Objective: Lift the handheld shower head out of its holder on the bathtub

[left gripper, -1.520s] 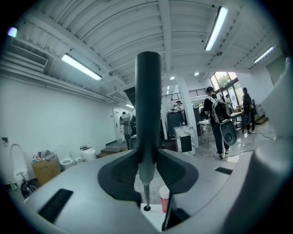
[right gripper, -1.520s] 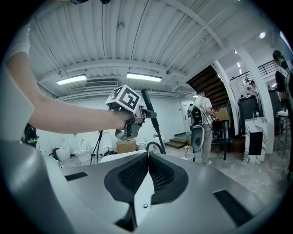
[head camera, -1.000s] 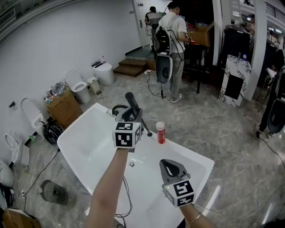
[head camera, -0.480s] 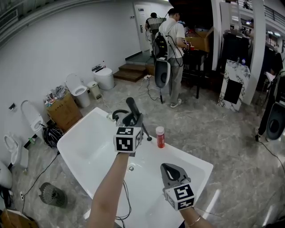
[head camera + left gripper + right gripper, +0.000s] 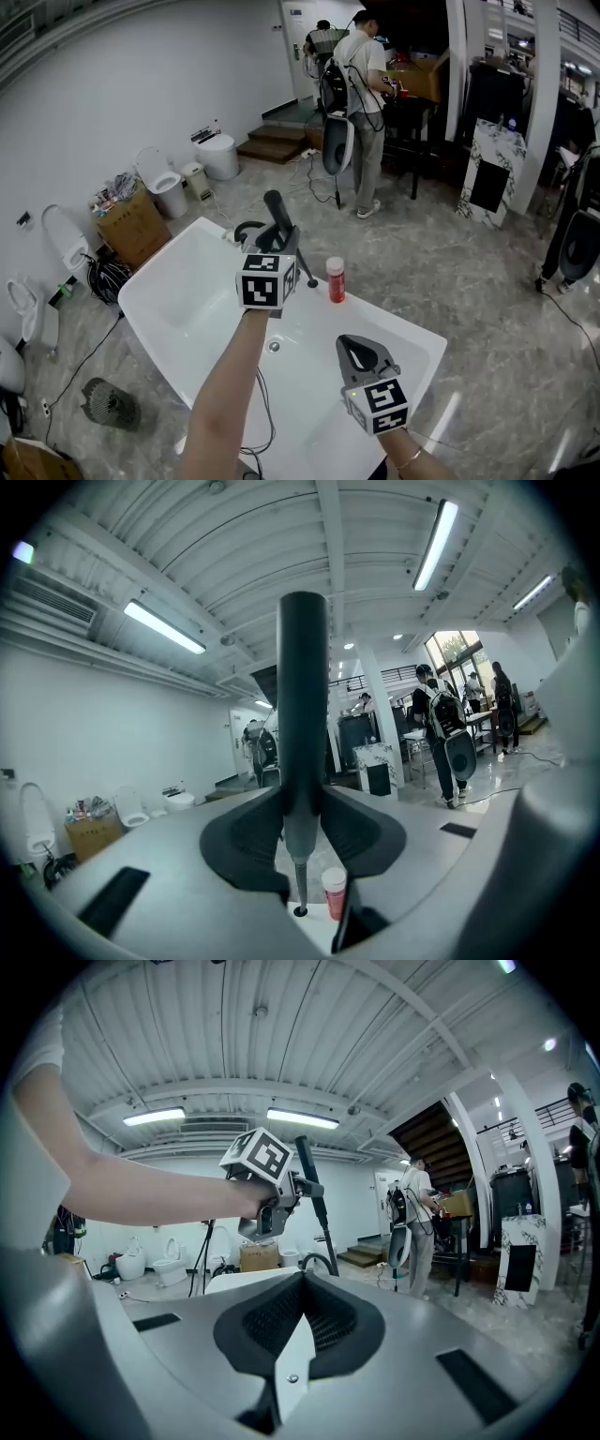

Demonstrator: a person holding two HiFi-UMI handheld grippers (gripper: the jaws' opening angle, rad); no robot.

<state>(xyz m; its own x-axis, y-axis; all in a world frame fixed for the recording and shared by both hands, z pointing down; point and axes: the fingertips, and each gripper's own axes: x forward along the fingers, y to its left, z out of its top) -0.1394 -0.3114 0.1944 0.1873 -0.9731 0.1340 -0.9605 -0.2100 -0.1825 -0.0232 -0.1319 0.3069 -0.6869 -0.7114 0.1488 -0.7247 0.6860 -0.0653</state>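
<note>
The dark grey handheld shower head (image 5: 277, 217) stands nearly upright at the far rim of the white bathtub (image 5: 169, 272). My left gripper (image 5: 279, 246) is shut on its handle. In the left gripper view the shower head (image 5: 302, 714) rises between the pads, and its thin lower end reaches down to a small dark ring (image 5: 300, 911) on the rim. My right gripper (image 5: 354, 349) hangs over the tub's near end, shut and holding nothing. In the right gripper view its pads (image 5: 298, 1321) meet, and the left gripper (image 5: 281, 1194) with the shower head (image 5: 314, 1194) shows ahead.
A red bottle with a white cap (image 5: 335, 279) stands on the rim just right of the shower head. A black curved faucet (image 5: 246, 230) sits to its left. Toilets and a cardboard box (image 5: 131, 225) line the left wall. A person with a backpack (image 5: 361, 84) stands behind.
</note>
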